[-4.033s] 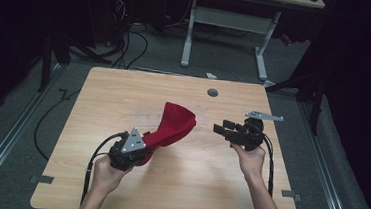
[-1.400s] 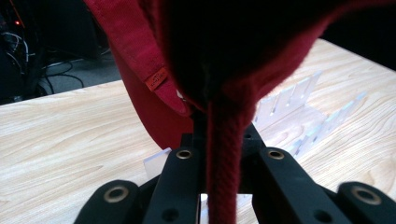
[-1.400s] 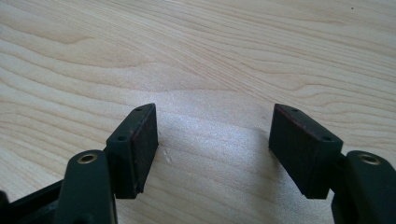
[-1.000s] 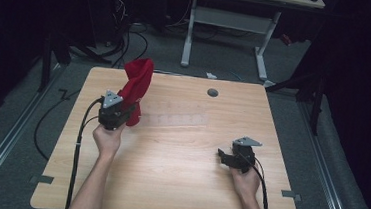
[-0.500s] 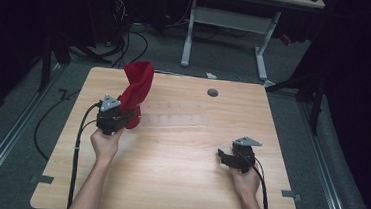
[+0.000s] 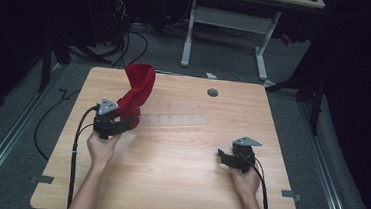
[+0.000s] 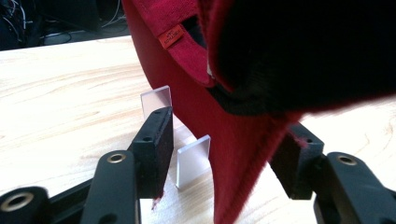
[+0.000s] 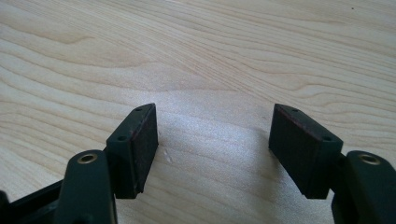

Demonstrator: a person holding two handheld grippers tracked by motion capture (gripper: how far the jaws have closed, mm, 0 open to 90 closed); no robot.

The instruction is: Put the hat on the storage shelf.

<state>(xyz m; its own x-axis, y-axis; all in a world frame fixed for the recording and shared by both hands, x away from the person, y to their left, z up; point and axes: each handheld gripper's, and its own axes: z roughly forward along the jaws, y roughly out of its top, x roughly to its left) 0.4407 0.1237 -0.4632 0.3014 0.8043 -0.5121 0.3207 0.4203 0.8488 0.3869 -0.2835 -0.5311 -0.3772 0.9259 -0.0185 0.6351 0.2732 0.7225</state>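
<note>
Left gripper [image 6: 121,124] jaws have just been opening; red cloth [image 6: 136,93] hangs between them, left pad clear of it, cloth against the right pad, so released rather than clamped. Cloth stands in a twisted column at the table's [image 6: 178,174] far-left area, just above that gripper. Right gripper [image 6: 227,157] spread wide with nothing between its jaws, low over bare wood near the right edge, well apart from the cloth.
</note>
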